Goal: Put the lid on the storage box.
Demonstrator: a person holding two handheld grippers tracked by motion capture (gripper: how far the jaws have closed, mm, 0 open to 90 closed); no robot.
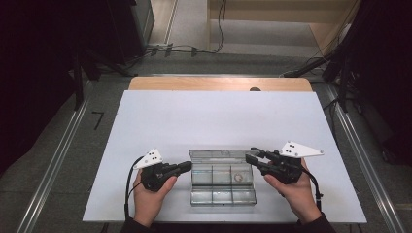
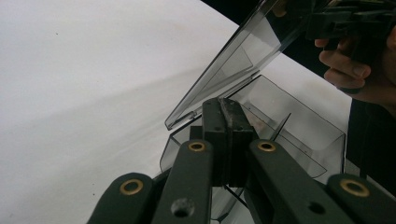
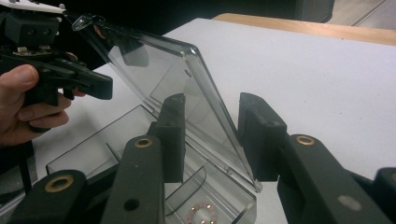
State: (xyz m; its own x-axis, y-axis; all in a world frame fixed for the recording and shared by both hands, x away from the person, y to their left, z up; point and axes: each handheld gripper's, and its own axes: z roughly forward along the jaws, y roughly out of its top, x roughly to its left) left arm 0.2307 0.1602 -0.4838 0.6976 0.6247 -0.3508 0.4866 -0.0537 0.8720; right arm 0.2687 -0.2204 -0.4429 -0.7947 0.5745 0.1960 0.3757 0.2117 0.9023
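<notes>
High view: a clear plastic box (image 1: 222, 183) with compartments sits near the front edge of a white table (image 1: 209, 121), between two hand-held grippers. Its lid (image 3: 187, 98) stands tilted open. The left gripper (image 1: 186, 166), jaws pressed together, rests its tip against the box's left wall. The right gripper (image 1: 253, 154) holds its jaws spread on either side of the lid's edge. A small beaded ring (image 3: 201, 213) lies in one compartment.

We see two black grippers, the left gripper (image 1: 187, 166) and the right gripper (image 1: 252, 154). Each has a white three-cornered plate, a black cable and brass rings. The sleeves (image 1: 316, 224) are dark.
</notes>
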